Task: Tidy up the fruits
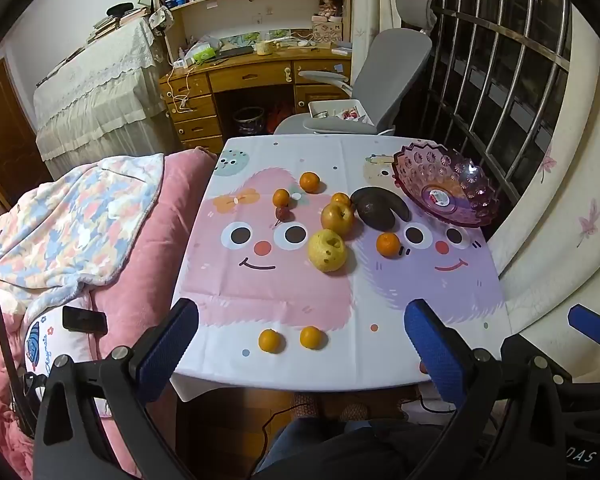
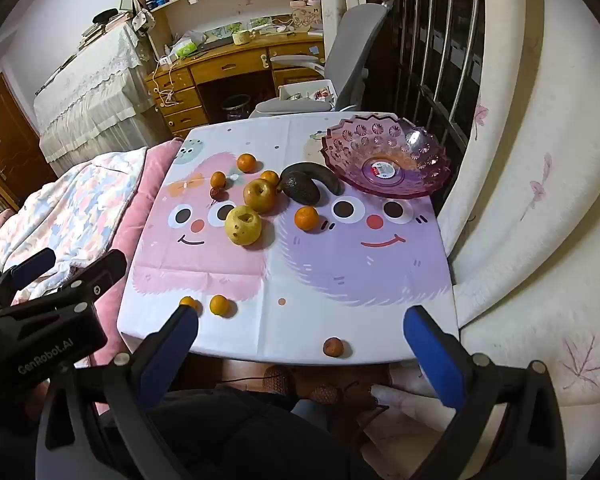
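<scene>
Fruit lies scattered on the cartoon tablecloth (image 1: 284, 292): a yellow pear (image 1: 327, 250) (image 2: 243, 225), a golden apple (image 1: 337, 218) (image 2: 259, 195), a dark avocado (image 1: 376, 210) (image 2: 301, 187), several small oranges such as one (image 1: 388, 244) (image 2: 307, 218), and two oranges near the front edge (image 1: 269, 340) (image 1: 311, 337). An empty pink glass bowl (image 1: 444, 184) (image 2: 384, 160) stands at the far right. My left gripper (image 1: 302, 340) is open and empty at the table's near edge. My right gripper (image 2: 300, 344) is open and empty, to its right.
A small brownish fruit (image 2: 333, 347) sits at the front edge. A pink bed with a blanket (image 1: 80, 232) flanks the table's left. A grey office chair (image 1: 384, 88) and wooden desk (image 1: 240, 76) stand behind. A barred window and curtain (image 2: 520, 200) are to the right.
</scene>
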`<action>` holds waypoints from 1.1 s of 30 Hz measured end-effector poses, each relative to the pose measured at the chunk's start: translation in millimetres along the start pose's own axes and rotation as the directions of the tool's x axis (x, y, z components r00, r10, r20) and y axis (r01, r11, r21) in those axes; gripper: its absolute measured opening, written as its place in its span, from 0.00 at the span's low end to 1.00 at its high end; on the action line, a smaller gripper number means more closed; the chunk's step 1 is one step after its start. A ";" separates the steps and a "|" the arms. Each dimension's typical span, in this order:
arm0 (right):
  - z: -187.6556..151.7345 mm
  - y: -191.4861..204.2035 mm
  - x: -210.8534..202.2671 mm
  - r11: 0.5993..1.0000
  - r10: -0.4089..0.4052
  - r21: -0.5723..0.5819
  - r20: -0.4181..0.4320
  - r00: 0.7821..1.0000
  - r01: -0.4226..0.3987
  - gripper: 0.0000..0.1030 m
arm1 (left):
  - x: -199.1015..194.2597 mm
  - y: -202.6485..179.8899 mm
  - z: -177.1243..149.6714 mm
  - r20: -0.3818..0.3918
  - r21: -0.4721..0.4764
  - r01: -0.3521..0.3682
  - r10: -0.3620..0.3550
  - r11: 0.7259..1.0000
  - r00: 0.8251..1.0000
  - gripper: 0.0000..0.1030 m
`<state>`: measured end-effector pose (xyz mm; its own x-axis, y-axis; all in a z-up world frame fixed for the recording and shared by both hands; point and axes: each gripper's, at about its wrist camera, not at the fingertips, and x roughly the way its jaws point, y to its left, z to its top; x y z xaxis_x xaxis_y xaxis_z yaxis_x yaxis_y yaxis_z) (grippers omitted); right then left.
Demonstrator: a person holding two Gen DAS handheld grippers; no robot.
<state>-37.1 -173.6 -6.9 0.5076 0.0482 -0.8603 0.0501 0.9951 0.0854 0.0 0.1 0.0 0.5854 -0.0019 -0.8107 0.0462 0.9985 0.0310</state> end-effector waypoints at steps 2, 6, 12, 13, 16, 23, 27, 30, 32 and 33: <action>0.1 0.0 0.1 1.000 0.001 0.000 -0.001 1.000 -0.001 1.00 | -0.1 0.0 -0.1 -0.001 0.001 0.000 0.000 1.000 1.000 0.99; 0.2 0.7 -0.4 1.000 0.000 -0.003 0.000 1.000 0.000 1.00 | 0.0 -0.1 0.1 -0.002 0.002 -0.004 0.004 1.000 1.000 0.99; 1.1 -0.5 0.6 1.000 0.003 0.001 0.000 1.000 -0.003 1.00 | 0.0 -0.4 0.1 -0.001 0.002 -0.005 0.005 1.000 1.000 0.99; 1.5 -0.6 0.8 1.000 0.003 0.001 0.001 1.000 -0.003 1.00 | 0.0 -0.5 0.2 -0.001 0.002 -0.005 0.005 1.000 1.000 0.99; 2.2 -0.9 1.2 1.000 0.002 0.001 0.001 1.000 -0.002 1.00 | 0.0 -0.1 0.0 0.000 0.003 -0.004 0.004 1.000 1.000 0.99; 3.7 -1.3 2.4 1.000 0.002 0.000 0.001 1.000 -0.002 1.00 | -0.5 0.0 0.2 -0.002 0.002 0.000 0.000 1.000 1.000 0.99; 4.5 -1.4 3.3 1.000 0.004 0.000 0.000 1.000 -0.004 1.00 | -0.3 0.2 0.3 -0.005 0.001 0.000 0.000 1.000 1.000 0.99; 5.6 -3.6 5.0 1.000 0.008 0.000 -0.001 1.000 -0.008 1.00 | -2.8 1.9 4.4 -0.005 -0.004 -0.004 0.004 1.000 1.000 0.99; 6.8 -6.0 7.3 1.000 0.014 0.000 -0.007 1.000 -0.014 1.00 | -2.2 0.6 6.5 -0.006 -0.008 -0.007 0.007 1.000 1.000 0.99; 8.2 -3.9 5.4 1.000 0.018 0.000 -0.010 1.000 -0.018 1.00 | -2.4 0.0 8.0 -0.009 -0.009 -0.009 0.009 1.000 1.000 0.99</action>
<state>-27.5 -177.9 -7.7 0.5002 0.0672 -0.8633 0.0411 0.9940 0.1012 5.1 -0.4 6.6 0.5785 0.0075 -0.8156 0.0335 0.9989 0.0329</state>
